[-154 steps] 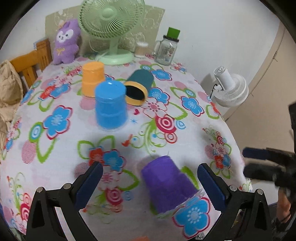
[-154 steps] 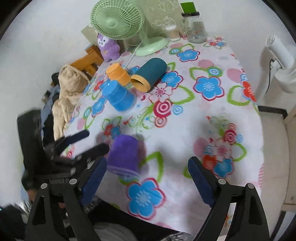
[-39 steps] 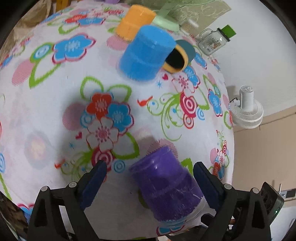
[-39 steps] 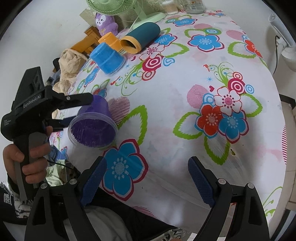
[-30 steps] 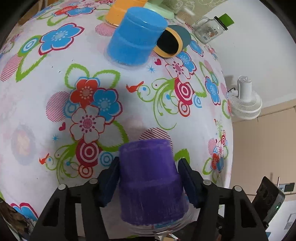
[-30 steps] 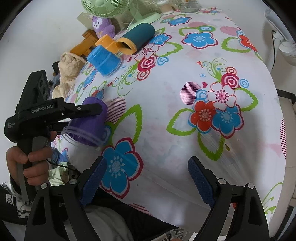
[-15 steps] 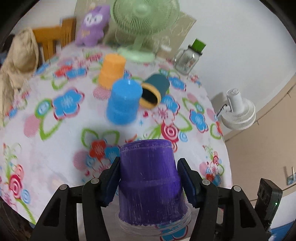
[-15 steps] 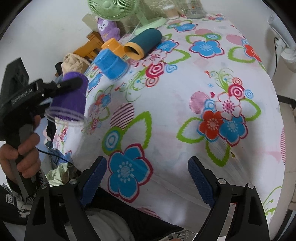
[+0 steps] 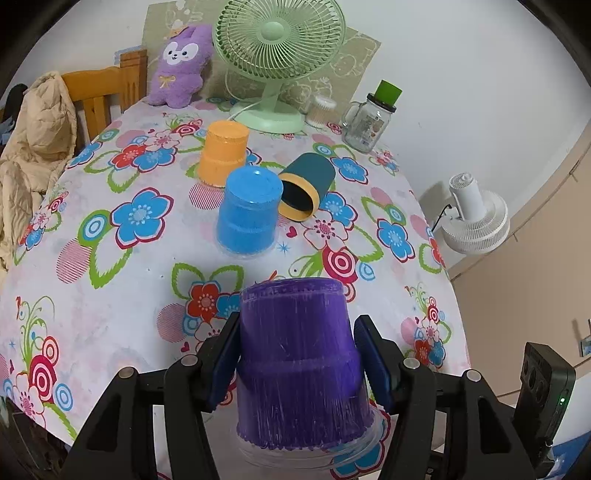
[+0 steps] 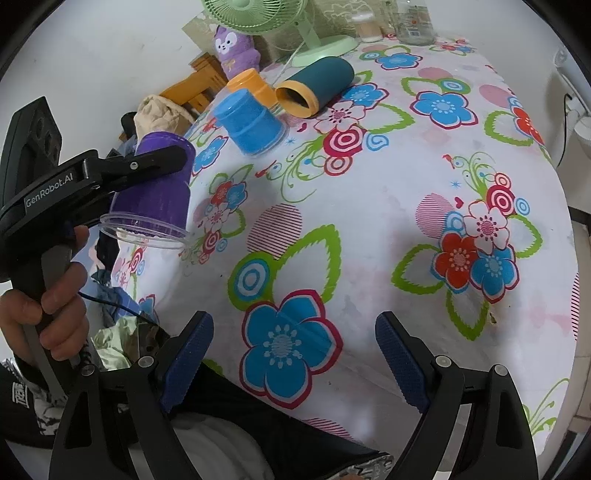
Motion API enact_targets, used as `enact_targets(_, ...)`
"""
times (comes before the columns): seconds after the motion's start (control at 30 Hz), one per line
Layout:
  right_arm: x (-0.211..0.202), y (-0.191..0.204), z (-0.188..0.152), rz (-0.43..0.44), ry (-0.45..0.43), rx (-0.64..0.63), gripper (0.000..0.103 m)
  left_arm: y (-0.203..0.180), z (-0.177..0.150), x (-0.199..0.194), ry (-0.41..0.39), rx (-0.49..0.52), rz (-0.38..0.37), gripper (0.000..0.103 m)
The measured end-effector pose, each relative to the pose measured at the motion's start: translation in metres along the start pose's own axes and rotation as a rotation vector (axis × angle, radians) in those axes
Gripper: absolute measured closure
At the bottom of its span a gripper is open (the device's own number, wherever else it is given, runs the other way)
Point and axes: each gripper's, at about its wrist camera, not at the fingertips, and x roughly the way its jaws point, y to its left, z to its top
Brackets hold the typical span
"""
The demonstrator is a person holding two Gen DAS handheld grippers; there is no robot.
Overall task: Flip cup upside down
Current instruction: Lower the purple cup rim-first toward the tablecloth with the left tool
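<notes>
Purple cup (image 9: 299,363) mouth-down, clamped in left gripper (image 9: 300,363), lifted off floral table (image 10: 369,229), right gripper (image 10: 293,363) spread wide, nothing held, blue cup (image 9: 249,214) beyond purple cup

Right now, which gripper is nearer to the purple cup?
Left. The left gripper is shut on the purple cup, holding it mouth-down above the table edge. The right gripper is open and empty, off to the cup's right over the floral tablecloth.

Purple cup (image 9: 297,354) with clear rim. Blue cup (image 9: 249,214), orange cup (image 9: 223,152), teal tumbler (image 9: 306,186) rimmed in yellow. White desk cloth (image 9: 122,295) patterned with blue, red and pink flowers, green leaves. Pale green fan (image 9: 279,35); purple plush (image 9: 179,64). Dark blue fingers (image 10: 186,363) on black frames.
</notes>
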Motion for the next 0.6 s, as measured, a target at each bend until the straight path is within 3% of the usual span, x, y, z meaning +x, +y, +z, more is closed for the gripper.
enact_targets(0.6,0.0046,0.0013,-0.0007,-0.005,0.012,0.001,0.012,-0.0009,-0.0007,0.0015,0.005,0.003,0.0,0.04)
